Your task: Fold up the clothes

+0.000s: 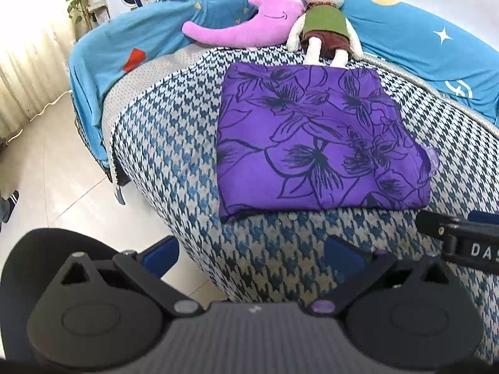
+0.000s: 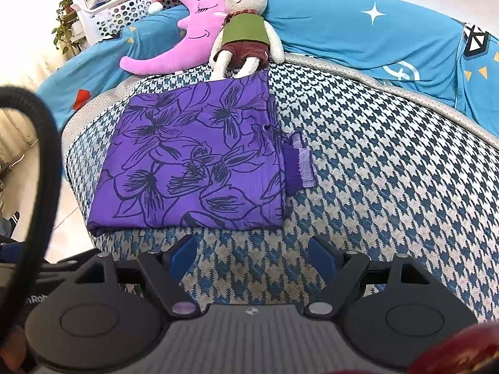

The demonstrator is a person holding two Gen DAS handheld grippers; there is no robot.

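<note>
A purple garment with a dark flower print [image 1: 315, 143] [image 2: 193, 162] lies folded into a flat rectangle on the houndstooth cover [image 1: 174, 143] [image 2: 389, 171]. A paler purple strip [image 2: 301, 163] sticks out at its right edge. My left gripper [image 1: 252, 252] hovers open just in front of the garment's near edge, over the cover's left corner, with nothing between its blue pads. My right gripper [image 2: 254, 257] is also open and empty, just short of the garment's near right corner. The right gripper's body [image 1: 464, 240] shows at the right edge of the left wrist view.
A pink moon pillow [image 1: 249, 15] [image 2: 184, 40] and a plush rabbit in a green vest [image 1: 324, 18] [image 2: 246, 28] lie behind the garment on blue bedding [image 1: 131, 40] [image 2: 374, 31]. A white perforated basket [image 2: 124, 9] stands at the back left. Tiled floor [image 1: 53, 168] drops off left. A black cable [image 2: 46, 143] arcs on the left.
</note>
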